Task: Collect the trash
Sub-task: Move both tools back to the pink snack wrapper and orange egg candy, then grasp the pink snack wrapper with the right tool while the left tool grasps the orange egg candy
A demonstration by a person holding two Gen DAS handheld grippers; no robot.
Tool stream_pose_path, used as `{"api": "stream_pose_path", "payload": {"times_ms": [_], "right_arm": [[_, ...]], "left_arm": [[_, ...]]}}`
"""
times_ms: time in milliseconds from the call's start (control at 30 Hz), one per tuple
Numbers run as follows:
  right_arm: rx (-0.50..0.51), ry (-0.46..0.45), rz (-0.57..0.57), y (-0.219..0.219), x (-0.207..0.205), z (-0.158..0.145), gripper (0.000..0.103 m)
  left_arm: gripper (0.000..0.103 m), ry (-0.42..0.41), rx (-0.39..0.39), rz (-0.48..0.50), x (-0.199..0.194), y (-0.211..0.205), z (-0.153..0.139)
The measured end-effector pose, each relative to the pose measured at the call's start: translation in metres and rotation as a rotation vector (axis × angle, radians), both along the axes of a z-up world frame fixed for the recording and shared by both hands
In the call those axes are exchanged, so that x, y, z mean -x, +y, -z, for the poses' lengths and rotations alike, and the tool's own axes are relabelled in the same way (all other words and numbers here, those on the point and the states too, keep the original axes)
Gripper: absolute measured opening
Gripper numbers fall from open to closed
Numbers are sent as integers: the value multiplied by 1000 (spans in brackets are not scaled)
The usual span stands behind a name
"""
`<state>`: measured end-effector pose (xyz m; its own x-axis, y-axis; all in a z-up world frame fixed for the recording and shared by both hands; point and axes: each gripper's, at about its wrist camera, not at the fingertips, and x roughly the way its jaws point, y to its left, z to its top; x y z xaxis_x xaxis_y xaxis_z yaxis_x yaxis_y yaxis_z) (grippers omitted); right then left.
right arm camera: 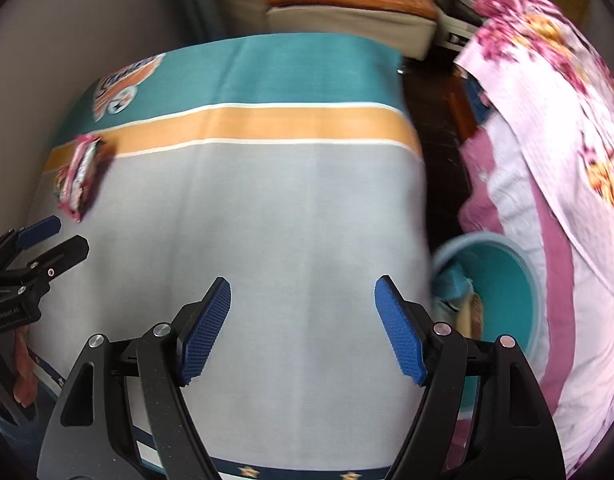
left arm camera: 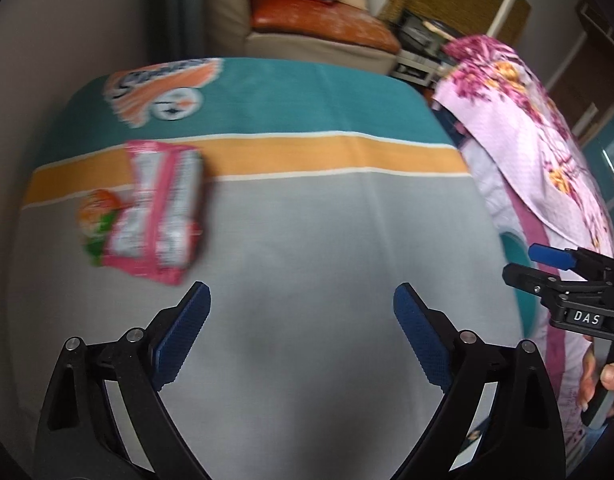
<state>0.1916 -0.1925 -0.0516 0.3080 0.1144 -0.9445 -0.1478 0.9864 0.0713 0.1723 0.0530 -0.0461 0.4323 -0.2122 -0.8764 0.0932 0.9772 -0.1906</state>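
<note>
A pink and white snack wrapper [left arm camera: 159,208] lies crumpled on the cloth-covered table [left arm camera: 307,216], with an orange and green wrapper [left arm camera: 97,216] beside it on the left. My left gripper [left arm camera: 302,304] is open and empty, a little in front of and to the right of the wrappers. My right gripper [right arm camera: 303,300] is open and empty over the table's grey part. The pink wrapper also shows in the right wrist view [right arm camera: 81,176] at far left. A teal bin [right arm camera: 507,292] with trash inside stands off the table's right edge.
A pink floral cloth [right arm camera: 547,120] drapes over something to the right of the table and bin. A beige seat with an orange cushion [left arm camera: 319,28] stands behind the table. The other gripper appears at each view's edge, in the left wrist view [left arm camera: 563,276] and in the right wrist view [right arm camera: 31,256].
</note>
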Motion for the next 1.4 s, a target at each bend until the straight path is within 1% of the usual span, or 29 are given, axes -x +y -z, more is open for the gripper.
{"api": "stream_pose_path", "payload": {"times_ms": [100, 200, 367, 467, 733, 933, 1067, 1200, 1267, 1300, 1333, 1400], "right_arm": [[-16, 17, -57, 43, -14, 0, 71], [-33, 32, -112, 87, -27, 0, 71], [-58, 62, -182, 152, -53, 5, 71], [-60, 74, -199, 181, -70, 9, 71], [-123, 126, -195, 220, -105, 28, 71], [-181, 167, -174, 227, -122, 45, 70], [-226, 184, -177, 226, -125, 49, 58], [-260, 190, -179, 229, -127, 49, 50], [-272, 193, -187, 232, -128, 50, 41], [-272, 189, -190, 233, -127, 50, 39], [-269, 185, -196, 235, -127, 50, 30], [-274, 172, -198, 235, -124, 48, 25]], "left_arm": [[93, -8, -27, -60, 2, 43, 0], [93, -9, -37, -129, 3, 88, 4], [93, 1, -31, -214, 3, 139, 12], [93, 9, -31, -250, -3, 165, 19], [93, 31, -34, -275, -20, 191, 35], [93, 42, -19, -283, -23, 196, 41], [93, 47, -23, -275, -25, 193, 41], [93, 51, -22, -277, -23, 192, 41], [93, 53, -26, -288, -21, 193, 41], [93, 57, -23, -293, -19, 195, 41], [93, 59, -21, -296, -21, 195, 42], [93, 60, -27, -304, -21, 195, 42]]}}
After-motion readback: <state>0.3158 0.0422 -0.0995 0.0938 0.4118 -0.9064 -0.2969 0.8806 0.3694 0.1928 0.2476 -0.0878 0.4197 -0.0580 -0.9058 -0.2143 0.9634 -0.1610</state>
